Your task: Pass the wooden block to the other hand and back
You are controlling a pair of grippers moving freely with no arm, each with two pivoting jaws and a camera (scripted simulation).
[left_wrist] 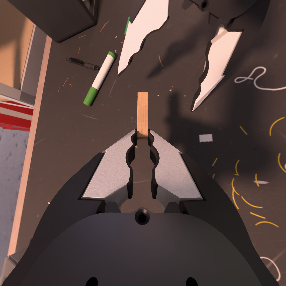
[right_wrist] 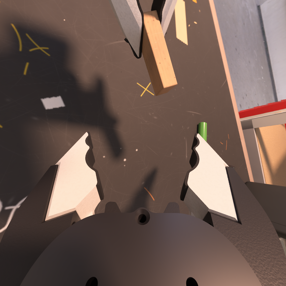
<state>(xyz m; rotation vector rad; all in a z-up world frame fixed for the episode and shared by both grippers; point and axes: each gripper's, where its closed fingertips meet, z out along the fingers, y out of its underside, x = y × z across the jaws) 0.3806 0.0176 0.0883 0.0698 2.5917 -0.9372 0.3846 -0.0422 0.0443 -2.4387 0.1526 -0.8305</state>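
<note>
The wooden block [left_wrist: 142,113] is a long pale bar. My left gripper [left_wrist: 142,133] is shut on its near end and holds it above the dark table, pointing forward. In the right wrist view the block [right_wrist: 157,55] hangs at the top centre, held by the left gripper's fingers [right_wrist: 131,27]. My right gripper [right_wrist: 142,134] is open and empty, apart from the block. It also shows in the left wrist view [left_wrist: 156,91] at the top, its wide-spread fingers [left_wrist: 213,69] beyond the block's far end.
A green and white marker [left_wrist: 100,78] and a black pen [left_wrist: 83,63] lie on the scratched dark table [left_wrist: 69,131]. A dark box [left_wrist: 58,17] stands at the far left corner. The table's wooden edge [left_wrist: 31,139] runs along the left. Chalk marks lie to the right.
</note>
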